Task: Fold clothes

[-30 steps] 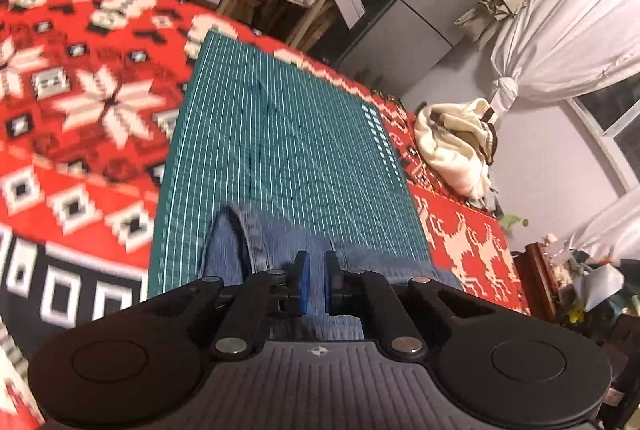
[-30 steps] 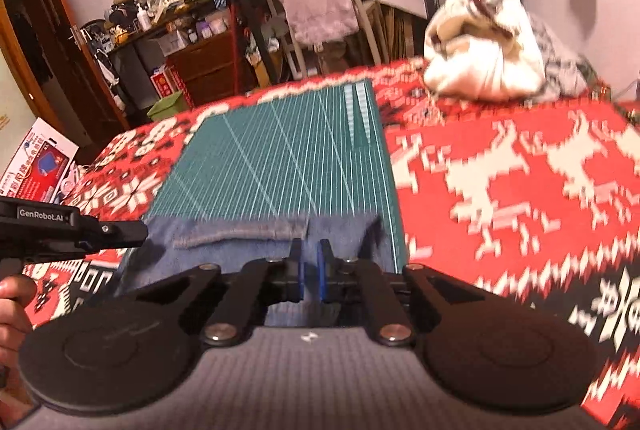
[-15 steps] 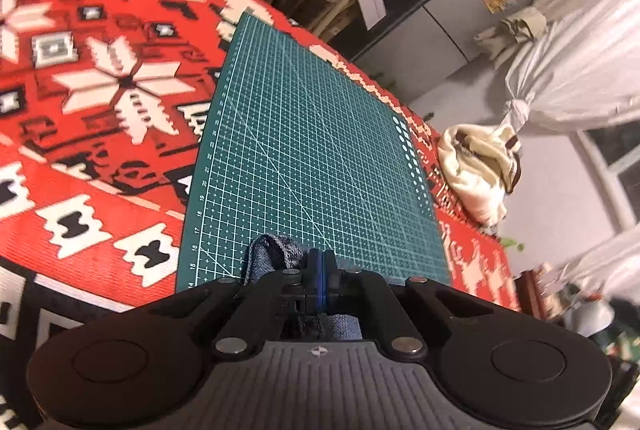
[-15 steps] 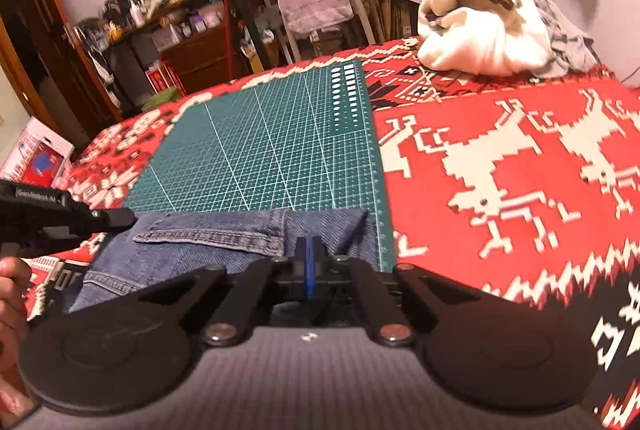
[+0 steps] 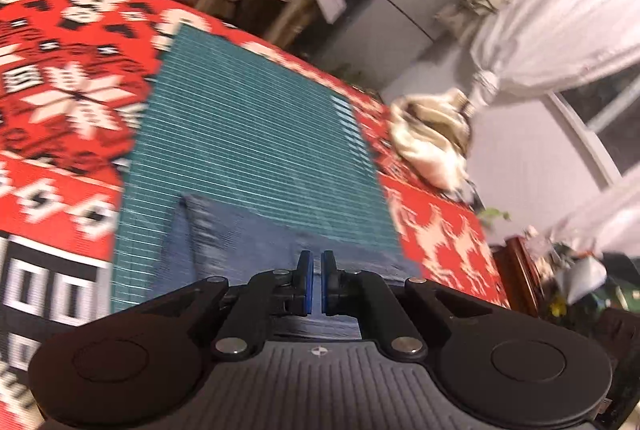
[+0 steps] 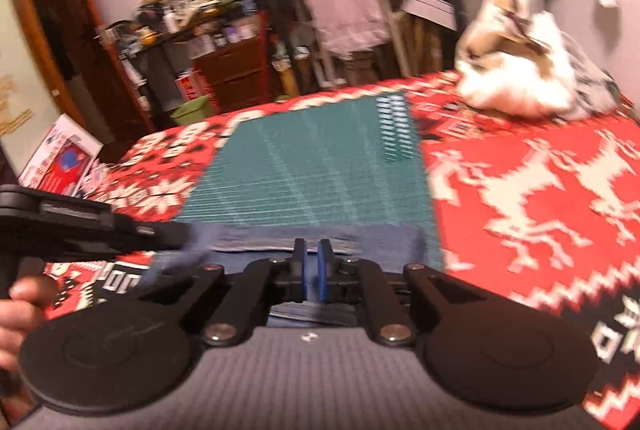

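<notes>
The jeans [image 5: 256, 242] lie flat at the near edge of the green cutting mat [image 5: 256, 134], which rests on a surface covered with a red patterned blanket [image 5: 60, 70]. On the left of the right wrist view, a hand [image 6: 18, 314] holds the left gripper [image 5: 315, 280]; its blue pads stand slightly apart above the denim with nothing between them. The right gripper [image 6: 312, 276] is the same, a narrow gap and no cloth held (both views are blurred). Farther right, a cream bundle of fabric [image 6: 516, 70] sits on the blanket, well apart from the mat.
</notes>
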